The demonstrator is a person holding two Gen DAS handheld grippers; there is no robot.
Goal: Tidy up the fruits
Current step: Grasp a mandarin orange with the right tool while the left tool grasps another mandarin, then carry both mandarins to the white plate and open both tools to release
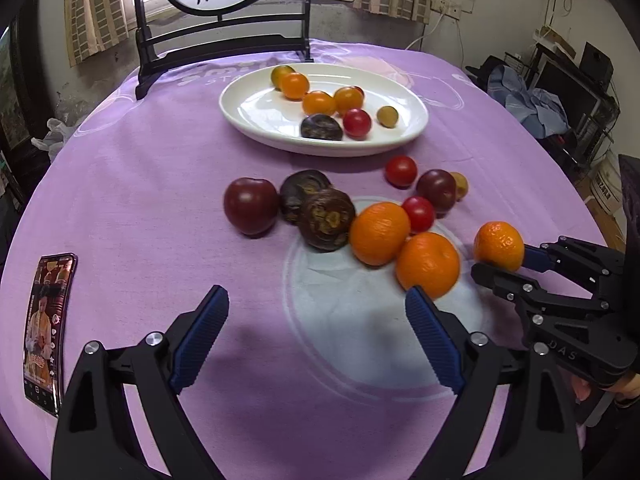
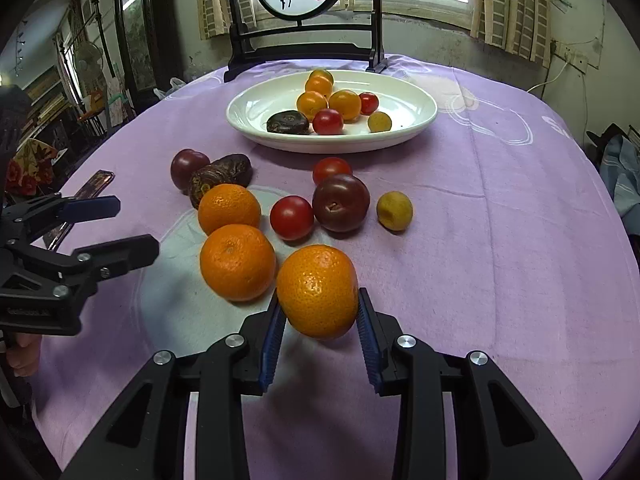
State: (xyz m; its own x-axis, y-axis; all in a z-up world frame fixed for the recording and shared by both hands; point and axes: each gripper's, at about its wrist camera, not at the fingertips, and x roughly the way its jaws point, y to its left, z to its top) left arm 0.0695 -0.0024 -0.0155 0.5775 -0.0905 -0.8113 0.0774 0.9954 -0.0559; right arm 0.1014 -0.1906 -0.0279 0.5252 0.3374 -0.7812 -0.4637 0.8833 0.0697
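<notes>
My right gripper [image 2: 320, 304] is shut on a mandarin orange [image 2: 318, 291] and holds it just above the purple tablecloth; it also shows in the left wrist view [image 1: 498, 245]. My left gripper [image 1: 316, 312] is open and empty, low over the cloth in front of the loose fruit. Two more mandarins [image 1: 379, 233] [image 1: 427, 265], dark plums [image 1: 250, 205], brown wrinkled fruits [image 1: 326, 220], red cherry tomatoes [image 1: 401, 170] and a small yellow fruit [image 2: 394, 211] lie loose. A white oval plate [image 1: 256, 112] behind them holds several small tomatoes and one brown fruit.
A phone [image 1: 46, 328] lies at the table's left edge. A black-framed decorative screen [image 1: 224, 36] stands at the table's far edge behind the plate. Clutter and furniture surround the round table.
</notes>
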